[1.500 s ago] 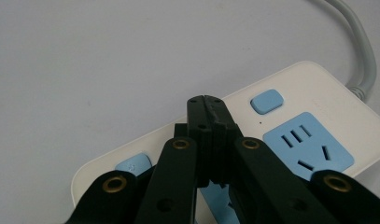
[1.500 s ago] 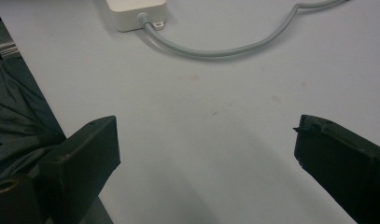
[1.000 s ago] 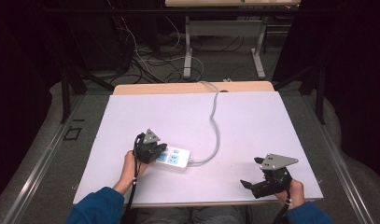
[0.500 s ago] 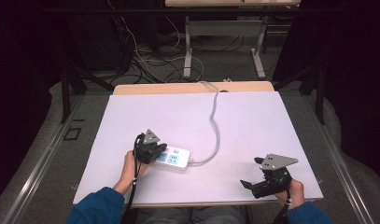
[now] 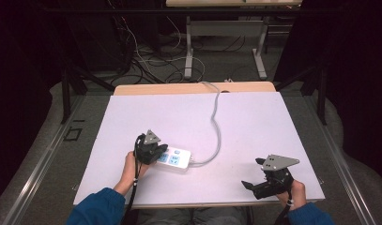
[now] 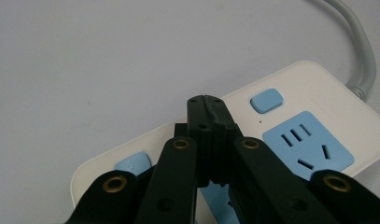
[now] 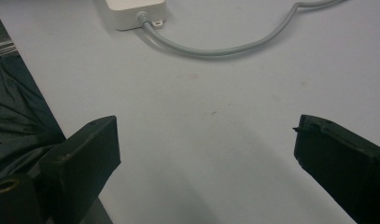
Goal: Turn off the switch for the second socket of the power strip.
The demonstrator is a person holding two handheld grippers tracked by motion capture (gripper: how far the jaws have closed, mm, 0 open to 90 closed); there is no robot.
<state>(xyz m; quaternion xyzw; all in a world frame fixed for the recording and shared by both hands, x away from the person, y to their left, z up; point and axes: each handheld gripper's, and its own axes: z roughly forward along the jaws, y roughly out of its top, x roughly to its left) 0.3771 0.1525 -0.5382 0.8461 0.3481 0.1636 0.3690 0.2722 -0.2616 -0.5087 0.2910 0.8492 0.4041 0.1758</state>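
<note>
A person seated at a white table [image 5: 254, 117] works w/ two handheld grippers. The left gripper [image 5: 156, 152] sits over the near-left end of a white power strip [image 5: 175, 158], which lies flat near the table's centre-front. In the left gripper view, its black jaws are pressed fully together, tips [image 6: 207, 103] poised over the strip's top face betw. two pale blue buttons [image 6: 267, 100]; contact w/ the casing can't be told. A blue socket [image 6: 308, 145] lies just right of the tips. The jaws hold nothing.

The strip's grey cable [image 5: 217, 117] curls from its right end, loops toward the front, then runs to the table's far edge.

The right gripper [image 5: 254, 186] rests at the near-right corner, well apart from the strip, angled left. In the right gripper view its jaws stand wide apart over bare tabletop, nothing betw. them; the strip's cable end [image 7: 136, 10] and cable [image 7: 225, 46] show beyond.
</note>
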